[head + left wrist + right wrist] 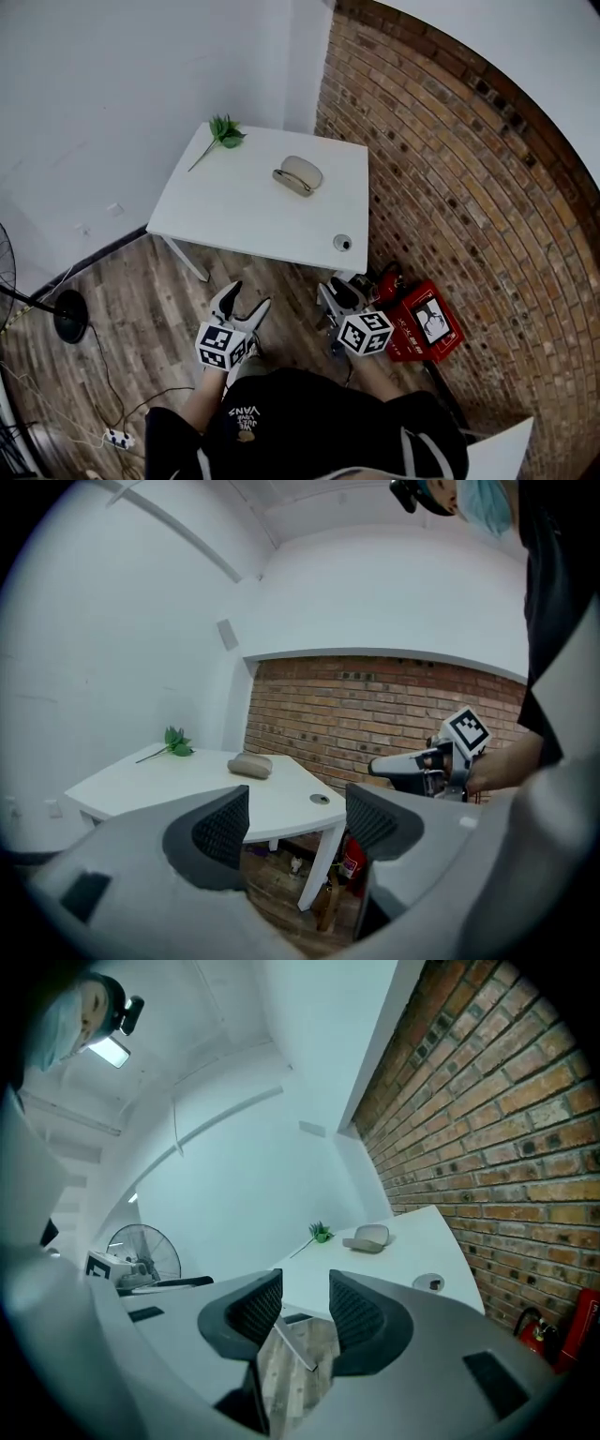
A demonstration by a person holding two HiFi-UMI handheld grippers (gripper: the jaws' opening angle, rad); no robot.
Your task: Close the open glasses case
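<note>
A beige glasses case lies open, lid raised, toward the far right of the white table. It also shows small in the left gripper view and the right gripper view. Both grippers hang over the wooden floor, well short of the table's near edge. My left gripper stands open with nothing between its jaws. My right gripper is open too and holds nothing. The two are side by side, pointing toward the table.
A green sprig lies at the table's far left corner, and a cable hole sits near its front right corner. A brick wall runs along the right, with a red box at its foot. A floor fan and power strip are left.
</note>
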